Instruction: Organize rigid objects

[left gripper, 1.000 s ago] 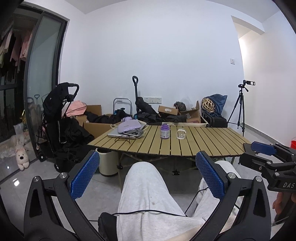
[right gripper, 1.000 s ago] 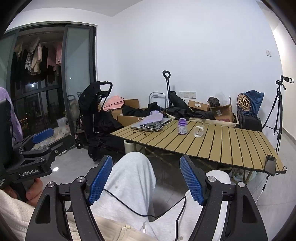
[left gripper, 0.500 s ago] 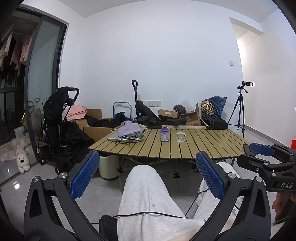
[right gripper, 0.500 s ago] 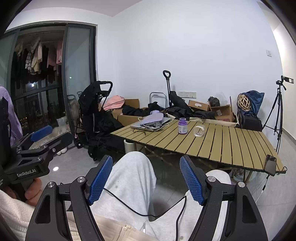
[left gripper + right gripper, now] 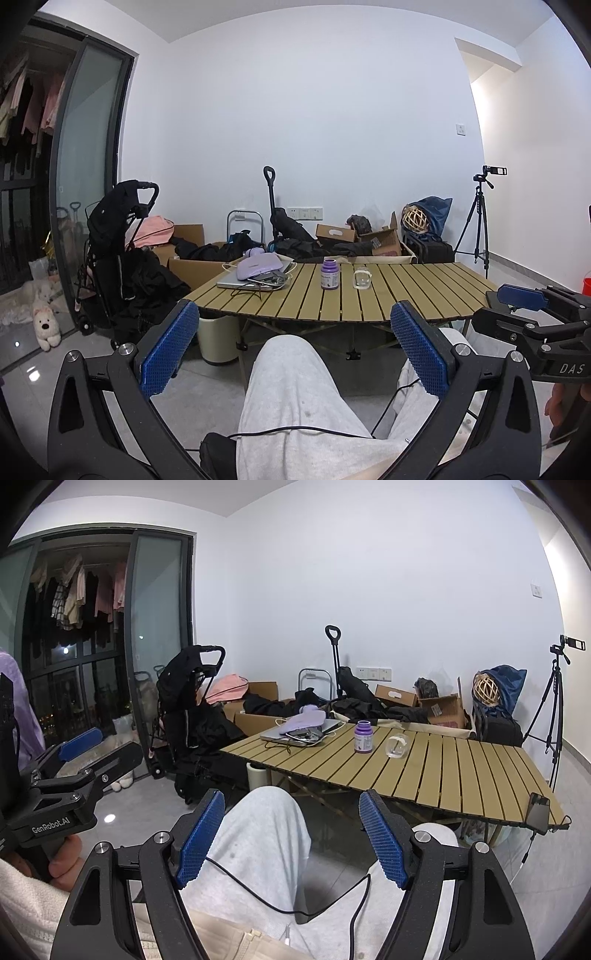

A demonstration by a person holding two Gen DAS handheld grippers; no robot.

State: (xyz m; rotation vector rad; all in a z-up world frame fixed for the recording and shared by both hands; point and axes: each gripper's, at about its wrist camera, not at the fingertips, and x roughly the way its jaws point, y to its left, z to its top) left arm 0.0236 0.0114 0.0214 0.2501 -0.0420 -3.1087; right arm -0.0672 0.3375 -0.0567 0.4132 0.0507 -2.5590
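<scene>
- On the far side of the knees, a slatted surface (image 5: pixel 406 291) is seen, well apart from both claws.
- Near its middle a purple bottle (image 5: pixel 330 273) is stood upright, with a small clear glass (image 5: pixel 362 279) just beside it on the right; the two look apart, not touching.
- At the far-left corner of the surface a laptop (image 5: pixel 236 281) is laid flat, with a lilac case (image 5: pixel 258 266) and some cables piled on it.
- At the near-right edge, in the right wrist view, a phone (image 5: pixel 538 813) is clipped or propped, with a cable hung from it.
- The left claw (image 5: pixel 295 349) is held wide open over the lap, with nothing between its blue pads (image 5: pixel 168 349).
- The right claw (image 5: pixel 291 836) is likewise spread wide and empty, low over the lap, a cable being draped across the leg below it.
- Each claw is also seen from the other's camera, at the frame edge, and neither is near the surface.
- The step in hand is judged to be the start: nothing has been gripped, and the reach toward the surface has not been made.
- The task is judged barely begun, since bottle and glass are stood loose in the open.
- The next move would call for one claw to be carried forward and up to surface height, then lined up so that the bottle is bracketed by the pads.
- Care would be called for with the glass: it is close to the bottle, and could be knocked by an outer finger.
</scene>
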